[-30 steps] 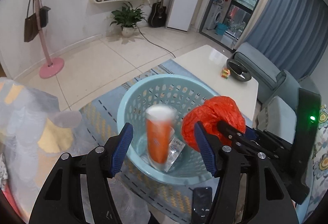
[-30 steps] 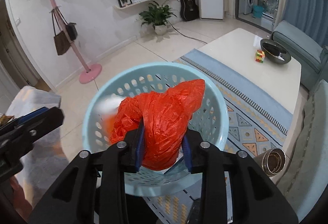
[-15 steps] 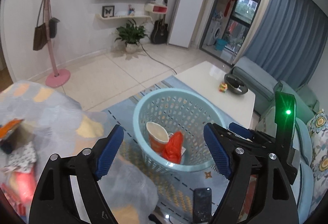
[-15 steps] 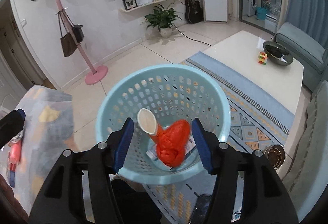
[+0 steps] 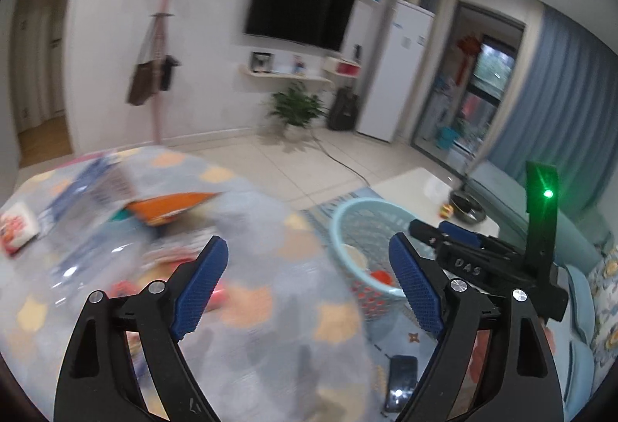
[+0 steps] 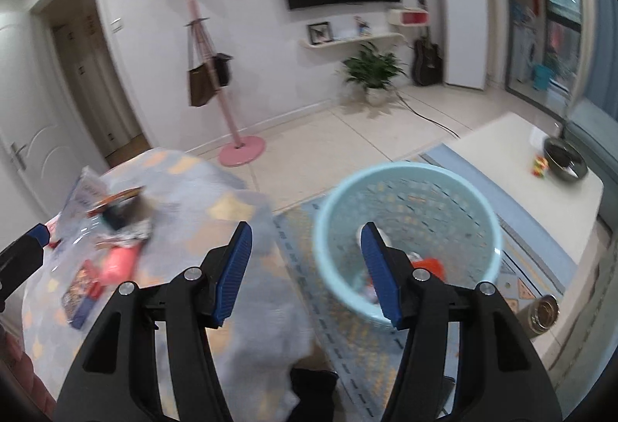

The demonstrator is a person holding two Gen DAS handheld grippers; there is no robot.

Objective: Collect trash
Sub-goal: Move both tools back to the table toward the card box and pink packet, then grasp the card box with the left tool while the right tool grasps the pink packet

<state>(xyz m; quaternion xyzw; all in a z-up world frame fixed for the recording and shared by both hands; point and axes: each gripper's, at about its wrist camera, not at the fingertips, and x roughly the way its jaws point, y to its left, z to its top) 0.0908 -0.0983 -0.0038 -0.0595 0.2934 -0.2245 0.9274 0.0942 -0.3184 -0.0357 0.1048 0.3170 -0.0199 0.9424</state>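
A light blue trash basket (image 6: 409, 190) stands on the rug; it also shows in the left wrist view (image 5: 347, 217). Inside lie a paper cup (image 5: 353, 255) and a crumpled red bag (image 6: 432, 264). My left gripper (image 5: 307, 286) is open and empty above a grey patterned cloth (image 5: 270, 279) that carries blurred trash: an orange wrapper (image 5: 170, 207) and a white packet (image 5: 17, 228). My right gripper (image 6: 305, 267) is open and empty, between the cloth and the basket. On the cloth in the right wrist view lie a pink item (image 6: 117, 261) and several wrappers (image 6: 81, 290).
A white coffee table (image 6: 540, 167) with a dark bowl (image 6: 564, 155) and a colour cube (image 6: 540, 166) stands right of the basket. A phone (image 5: 401, 379) lies on the rug. A metal cup (image 6: 542, 313) stands lower right. A pink coat stand (image 6: 241, 151) is behind.
Both grippers have swung left, away from the basket and over the cloth with trash. The red bag and cup, dropped earlier, stay in the basket. Both stay open.
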